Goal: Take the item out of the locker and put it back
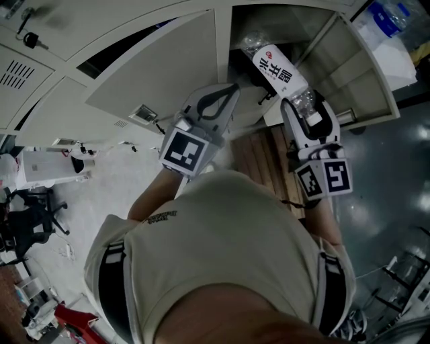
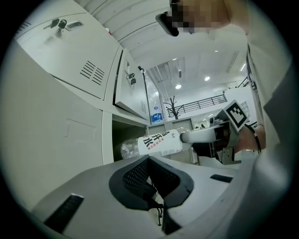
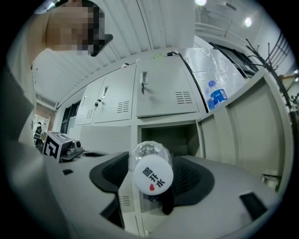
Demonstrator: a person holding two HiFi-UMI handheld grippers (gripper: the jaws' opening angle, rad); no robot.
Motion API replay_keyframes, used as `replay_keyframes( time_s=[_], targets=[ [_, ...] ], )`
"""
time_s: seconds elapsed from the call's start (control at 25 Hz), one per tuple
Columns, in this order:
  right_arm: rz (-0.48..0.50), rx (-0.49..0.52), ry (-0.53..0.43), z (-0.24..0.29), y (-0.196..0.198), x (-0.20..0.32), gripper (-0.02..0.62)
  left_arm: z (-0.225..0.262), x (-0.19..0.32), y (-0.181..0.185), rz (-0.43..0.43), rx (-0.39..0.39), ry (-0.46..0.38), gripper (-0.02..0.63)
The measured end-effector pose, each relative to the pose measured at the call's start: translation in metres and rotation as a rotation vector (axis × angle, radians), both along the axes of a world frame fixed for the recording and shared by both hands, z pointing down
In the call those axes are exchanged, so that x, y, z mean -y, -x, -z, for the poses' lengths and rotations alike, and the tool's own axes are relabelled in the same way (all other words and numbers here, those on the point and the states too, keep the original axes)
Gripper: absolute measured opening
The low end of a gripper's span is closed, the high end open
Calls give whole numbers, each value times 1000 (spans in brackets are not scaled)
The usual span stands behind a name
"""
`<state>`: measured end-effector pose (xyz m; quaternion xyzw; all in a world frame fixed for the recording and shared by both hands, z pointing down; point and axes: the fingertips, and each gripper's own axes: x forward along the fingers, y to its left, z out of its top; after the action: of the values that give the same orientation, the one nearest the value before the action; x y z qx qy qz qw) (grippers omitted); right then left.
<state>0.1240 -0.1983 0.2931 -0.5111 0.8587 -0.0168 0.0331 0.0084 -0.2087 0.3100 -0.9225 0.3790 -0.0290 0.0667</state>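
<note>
Head view: the right gripper point(image 1: 304, 107) pinches a clear water bottle point(image 1: 279, 72) by one end. The bottle's free end points into the open locker compartment point(image 1: 269, 20). The left gripper point(image 1: 227, 93) has its jaws pressed together with nothing between them, and it sits just beside the bottle, in front of a closed locker door point(image 1: 161, 67).

Left gripper view: the bottle is held roughly level, clear of any shelf, with its free end at the mouth of the compartment.

Right gripper view: the jaws are clamped on either side of the bottle and the dark compartment is straight ahead. A second bottle point(image 3: 217, 95) with a blue label sits up and to the right.
</note>
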Motion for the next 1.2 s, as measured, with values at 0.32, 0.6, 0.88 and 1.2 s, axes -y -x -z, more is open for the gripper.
replay_keyframes(
  time_s=[0.32, 0.6, 0.88, 1.2],
  targets=[
    [21, 54, 35, 0, 4, 1, 293, -1, 2, 2, 4, -25, 9, 12],
    [26, 76, 50, 2, 5, 0, 293, -4, 6, 7, 19, -33, 26, 12],
    [17, 76, 49, 1, 3, 1, 293, -7, 8, 9, 24, -28, 26, 12],
    [11, 52, 21, 12, 1, 11, 293, -1, 15, 5, 19, -22, 19, 12]
  ],
)
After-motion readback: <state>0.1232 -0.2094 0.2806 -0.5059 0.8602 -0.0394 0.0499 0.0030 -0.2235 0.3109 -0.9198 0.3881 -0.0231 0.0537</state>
